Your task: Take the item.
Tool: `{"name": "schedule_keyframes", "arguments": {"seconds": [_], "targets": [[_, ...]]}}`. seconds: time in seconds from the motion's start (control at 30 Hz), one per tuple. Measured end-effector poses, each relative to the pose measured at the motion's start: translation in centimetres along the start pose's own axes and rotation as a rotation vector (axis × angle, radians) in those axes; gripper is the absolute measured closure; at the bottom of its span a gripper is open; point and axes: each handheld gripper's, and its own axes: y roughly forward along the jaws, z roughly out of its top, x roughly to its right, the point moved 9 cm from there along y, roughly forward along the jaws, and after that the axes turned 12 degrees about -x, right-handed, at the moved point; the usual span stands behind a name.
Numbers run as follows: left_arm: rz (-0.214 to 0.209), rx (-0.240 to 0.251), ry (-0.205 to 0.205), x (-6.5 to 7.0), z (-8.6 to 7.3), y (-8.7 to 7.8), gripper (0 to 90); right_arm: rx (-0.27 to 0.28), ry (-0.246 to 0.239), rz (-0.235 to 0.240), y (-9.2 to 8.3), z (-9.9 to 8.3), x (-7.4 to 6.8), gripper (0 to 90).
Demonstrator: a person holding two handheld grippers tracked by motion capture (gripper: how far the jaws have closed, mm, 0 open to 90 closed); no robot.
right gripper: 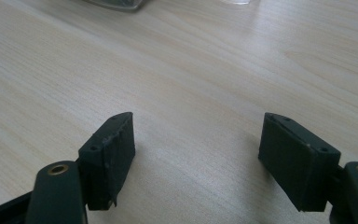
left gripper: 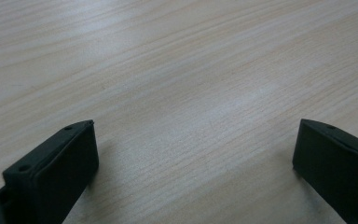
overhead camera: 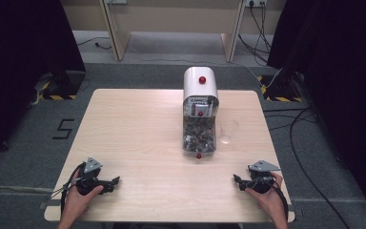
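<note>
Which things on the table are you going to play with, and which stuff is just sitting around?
Probably for the job:
- white dome-topped dispenser with red knobs and a clear bin of dark pieces
- clear plastic cup right beside it
- left gripper and right gripper, both open and holding nothing

Just lying about:
- black cables on the grey floor
- wooden desk legs at the back

One table [overhead camera: 138, 138]; one dispenser [overhead camera: 200, 112]; one clear cup [overhead camera: 228, 131]; two claws [overhead camera: 115, 181] [overhead camera: 235, 180]

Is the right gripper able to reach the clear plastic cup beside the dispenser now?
Probably yes: the right gripper is open, and bare wooden table lies between it and the clear plastic cup.
</note>
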Motion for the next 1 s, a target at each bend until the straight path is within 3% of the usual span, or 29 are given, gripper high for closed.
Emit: {"name": "schedule_keyframes", "arguments": {"seconds": [0.5, 1.0], "targets": [[0.000, 0.000, 0.000, 0.0, 0.0, 0.0, 0.0, 0.007, -0.006, -0.007, 0.0, 0.2, 0.0, 30.6], [0.000, 0.000, 0.000, 0.0, 0.0, 0.0, 0.0, 0.057, -0.030, -0.020, -0.8, 1.3, -0.5, 31.9]]}}
